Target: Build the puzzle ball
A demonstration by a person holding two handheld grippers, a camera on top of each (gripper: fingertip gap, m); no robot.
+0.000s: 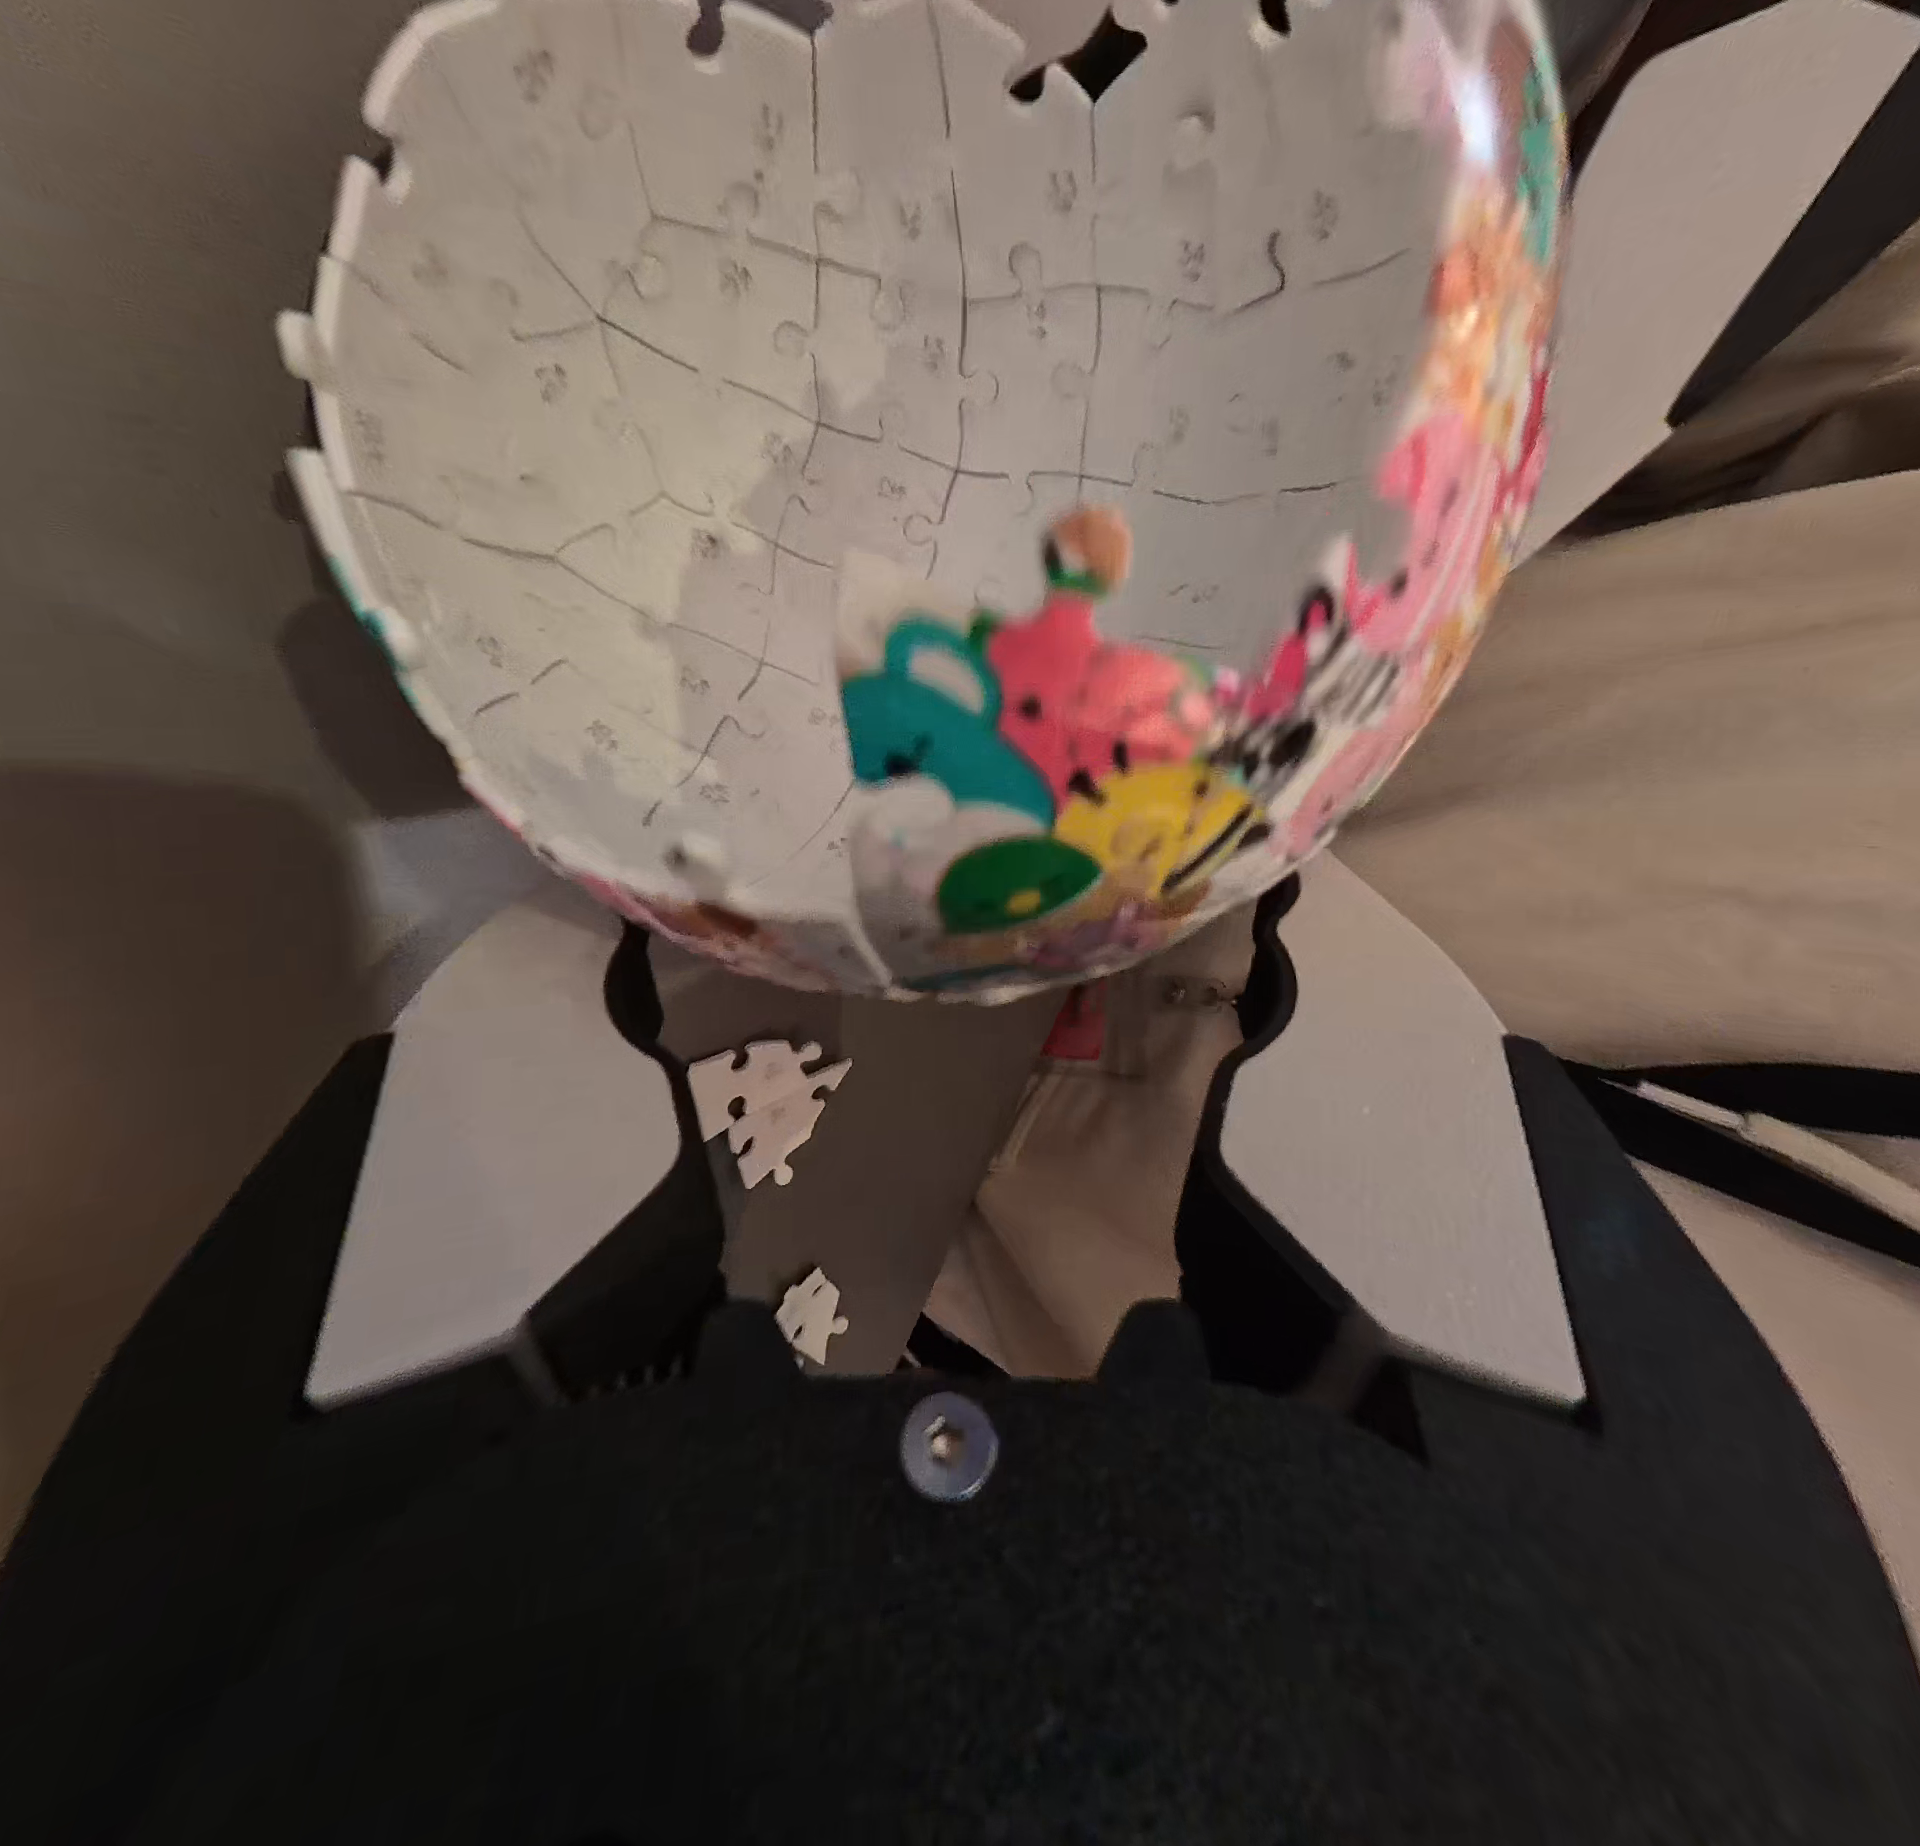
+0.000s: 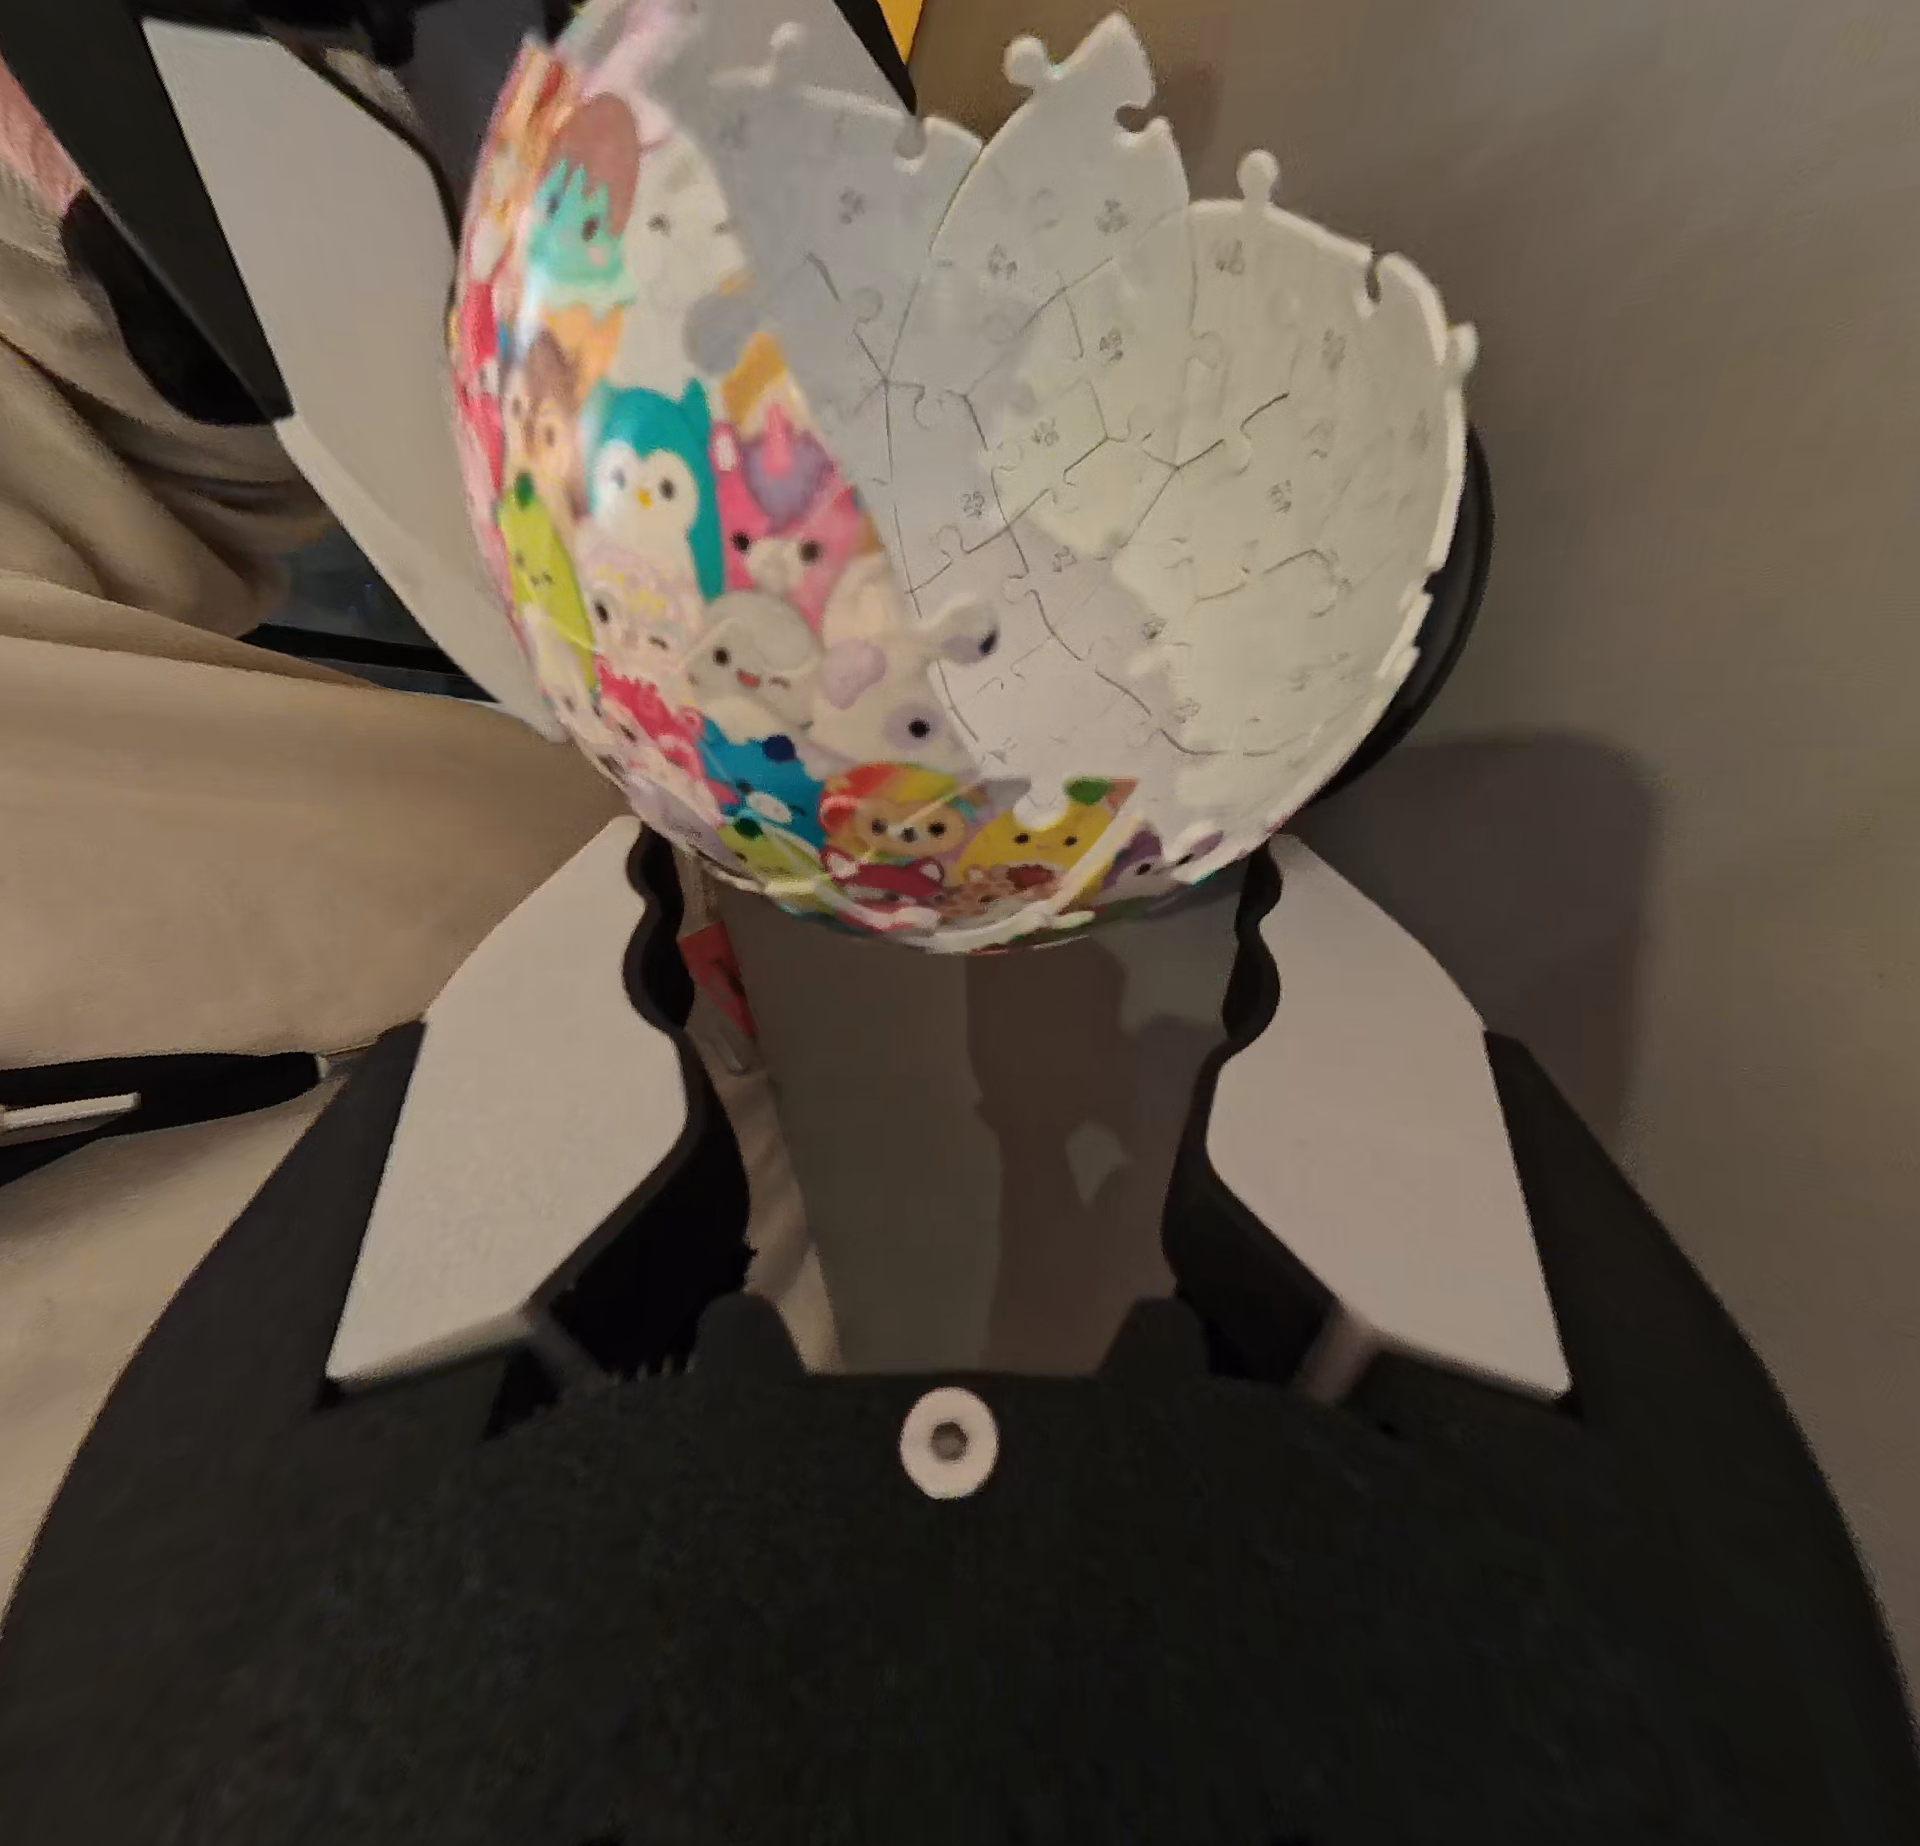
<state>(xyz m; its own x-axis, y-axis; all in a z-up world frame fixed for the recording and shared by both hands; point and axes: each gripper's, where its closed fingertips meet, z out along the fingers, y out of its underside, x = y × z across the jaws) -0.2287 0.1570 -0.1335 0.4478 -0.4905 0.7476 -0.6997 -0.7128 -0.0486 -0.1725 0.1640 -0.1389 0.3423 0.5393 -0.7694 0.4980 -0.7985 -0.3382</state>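
The partly built puzzle ball [image 1: 831, 425] is an open shell, white inside, with colourful cartoon figures outside, and its jagged rim has a gap at the top. It is held up between my two grippers. My left gripper [image 1: 951, 965] is open wide, with the ball's underside resting against its fingertips [image 1: 636, 975]. In the right wrist view the ball [image 2: 1091, 508] sits the same way on my open right gripper [image 2: 951, 913]. The view is blurred. Two loose white pieces [image 1: 769, 1110] lie on the grey table below.
The other gripper's white panels show behind the ball [image 1: 1683, 165] [image 2: 312, 269]. A person's beige clothing [image 2: 208, 809] lies beside the ball. A dark round thing [image 2: 1455, 601] shows behind the ball's right rim. A small white piece [image 1: 816, 1318] lies nearer me.
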